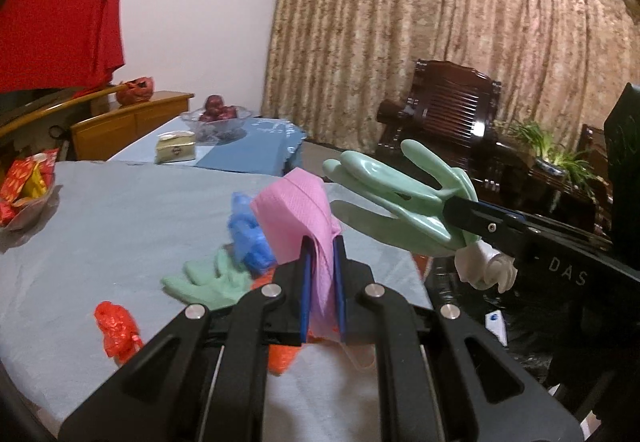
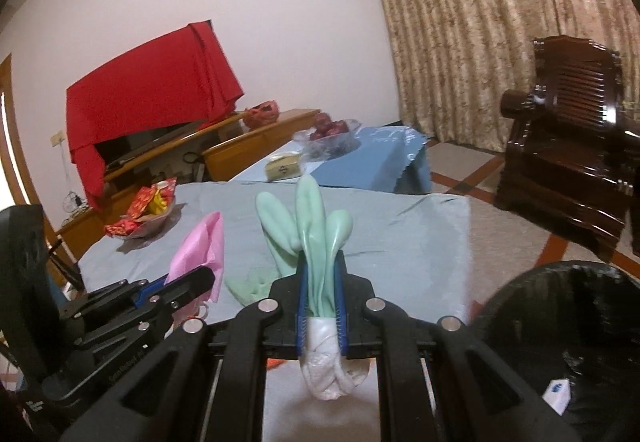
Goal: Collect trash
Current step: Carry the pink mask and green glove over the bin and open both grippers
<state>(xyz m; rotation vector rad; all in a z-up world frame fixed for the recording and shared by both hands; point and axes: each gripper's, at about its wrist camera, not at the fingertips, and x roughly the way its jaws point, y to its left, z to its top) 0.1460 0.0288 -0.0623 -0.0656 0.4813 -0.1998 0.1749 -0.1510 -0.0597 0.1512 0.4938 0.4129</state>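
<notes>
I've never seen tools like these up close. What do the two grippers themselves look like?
Both look alike: the left gripper and right gripper are matte black, with two flat parallel fingers lined with blue pads. Angular black linkage arms with cut-out slots join at round silver pins. White lettering marks the right gripper's side. No hands or sleeves show.

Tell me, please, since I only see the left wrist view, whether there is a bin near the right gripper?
Observer: Yes, a black-lined bin sits low on its right, beside the table.
Operator: Is anything in the bin?
Observer: A small white and blue scrap lies inside.
Operator: How is the right gripper holding the glove?
Observer: The right gripper is shut on the green glove near the cuff, fingers pointing up, white lining hanging below.
</notes>
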